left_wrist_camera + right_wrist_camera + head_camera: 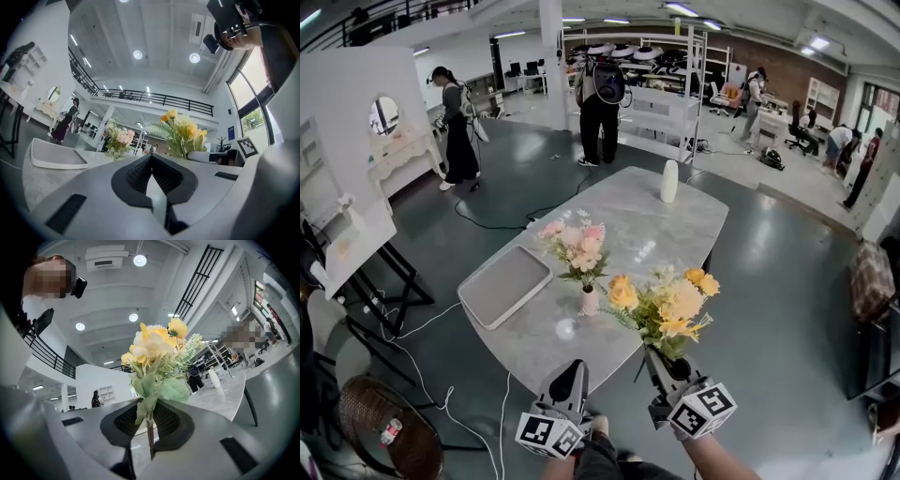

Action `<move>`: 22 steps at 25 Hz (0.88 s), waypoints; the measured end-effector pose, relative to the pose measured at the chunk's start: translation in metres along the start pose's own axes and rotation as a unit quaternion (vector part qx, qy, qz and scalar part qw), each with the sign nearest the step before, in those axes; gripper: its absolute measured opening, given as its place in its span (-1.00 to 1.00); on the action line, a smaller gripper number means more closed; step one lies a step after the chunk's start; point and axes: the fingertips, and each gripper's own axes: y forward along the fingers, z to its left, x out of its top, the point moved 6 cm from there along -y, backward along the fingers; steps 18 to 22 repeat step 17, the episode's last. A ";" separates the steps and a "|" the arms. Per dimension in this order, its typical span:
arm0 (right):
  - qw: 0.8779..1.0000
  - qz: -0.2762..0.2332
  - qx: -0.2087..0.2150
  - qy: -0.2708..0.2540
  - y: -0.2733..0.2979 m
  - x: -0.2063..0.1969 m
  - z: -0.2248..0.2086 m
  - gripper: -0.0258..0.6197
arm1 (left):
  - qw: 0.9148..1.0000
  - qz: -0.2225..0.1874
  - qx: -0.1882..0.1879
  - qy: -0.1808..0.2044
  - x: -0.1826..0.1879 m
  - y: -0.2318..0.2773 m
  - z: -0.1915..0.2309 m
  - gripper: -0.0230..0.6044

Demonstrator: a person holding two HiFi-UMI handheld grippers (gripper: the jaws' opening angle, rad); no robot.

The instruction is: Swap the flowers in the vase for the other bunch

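Note:
A pink bunch of flowers (576,248) stands upright in a small white vase (591,301) near the front of the marble table (628,220). My right gripper (659,361) is shut on the stems of a yellow bunch (666,305), held just right of the vase over the table's front edge. In the right gripper view the yellow bunch (157,359) rises from between the jaws. My left gripper (575,372) is shut and empty, in front of the table edge, below the vase. The left gripper view shows the pink bunch (117,138) and yellow bunch (180,133) ahead.
A grey tray (504,284) lies on the table's left side. A tall white bottle (669,181) stands at the far end. A glass disc (566,329) lies by the vase. A wicker basket (380,417) and cables are on the floor at left. People stand farther off.

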 end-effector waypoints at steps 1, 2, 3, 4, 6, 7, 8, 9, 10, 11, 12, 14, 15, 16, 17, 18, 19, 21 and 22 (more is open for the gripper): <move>1.000 0.000 0.003 -0.004 -0.002 0.001 0.002 -0.72 | 1.000 0.000 0.000 0.001 0.001 -0.001 -0.003 -0.88; 1.000 0.000 0.007 -0.008 -0.004 0.003 0.004 -0.72 | 1.000 -0.001 0.000 0.001 0.002 -0.002 -0.005 -0.88; 1.000 0.001 0.009 -0.011 -0.006 0.003 0.006 -0.72 | 1.000 -0.003 0.000 0.001 0.002 -0.003 -0.008 -0.88; 1.000 0.001 0.011 -0.012 -0.008 0.003 0.009 -0.72 | 1.000 -0.005 -0.002 0.002 0.002 -0.005 -0.010 -0.88; 1.000 0.001 0.016 -0.013 -0.011 0.004 0.012 -0.72 | 1.000 -0.005 -0.005 0.003 0.003 -0.006 -0.016 -0.88; 1.000 0.002 0.018 -0.013 -0.014 0.005 0.014 -0.72 | 1.000 -0.004 -0.007 0.003 0.003 -0.007 -0.020 -0.88; 1.000 0.003 0.020 -0.014 -0.017 0.005 0.016 -0.72 | 1.000 -0.002 -0.010 0.004 0.003 -0.008 -0.024 -0.88; 1.000 0.004 0.022 -0.014 -0.020 0.004 0.018 -0.72 | 1.000 0.001 -0.013 0.004 0.002 -0.009 -0.027 -0.88; 1.000 0.006 0.025 -0.012 -0.022 0.003 0.019 -0.72 | 1.000 0.004 -0.015 0.004 0.002 -0.011 -0.030 -0.88; 1.000 0.008 0.027 -0.009 -0.024 0.002 0.021 -0.72 | 1.000 0.008 -0.018 0.005 0.001 -0.013 -0.031 -0.88; 1.000 0.010 0.029 -0.006 -0.027 0.001 0.022 -0.72 | 1.000 0.012 -0.020 0.006 0.000 -0.015 -0.033 -0.88; 0.999 0.015 0.032 -0.001 -0.032 -0.001 0.024 -0.72 | 1.000 0.018 -0.021 0.006 0.000 -0.019 -0.035 -0.88; 0.999 0.017 0.034 0.000 -0.034 -0.002 0.026 -0.72 | 1.000 0.019 -0.020 0.005 0.001 -0.021 -0.036 -0.88; 0.999 0.019 0.035 0.001 -0.035 -0.002 0.027 -0.72 | 1.000 0.019 -0.020 0.005 0.003 -0.022 -0.036 -0.88; 0.999 0.021 0.037 0.002 -0.037 -0.002 0.029 -0.72 | 1.000 0.019 -0.019 0.005 0.004 -0.024 -0.036 -0.88; 0.999 0.021 0.037 0.002 -0.037 -0.002 0.029 -0.72 | 1.000 0.019 -0.019 0.005 0.004 -0.024 -0.036 -0.88; 0.999 0.021 0.037 0.002 -0.037 -0.002 0.029 -0.72 | 1.000 0.019 -0.019 0.005 0.004 -0.024 -0.036 -0.88; 0.999 0.021 0.037 0.002 -0.037 -0.002 0.029 -0.72 | 1.000 0.019 -0.019 0.005 0.004 -0.024 -0.036 -0.88; 0.999 0.021 0.037 0.002 -0.037 -0.002 0.029 -0.72 | 1.000 0.019 -0.019 0.005 0.004 -0.024 -0.036 -0.88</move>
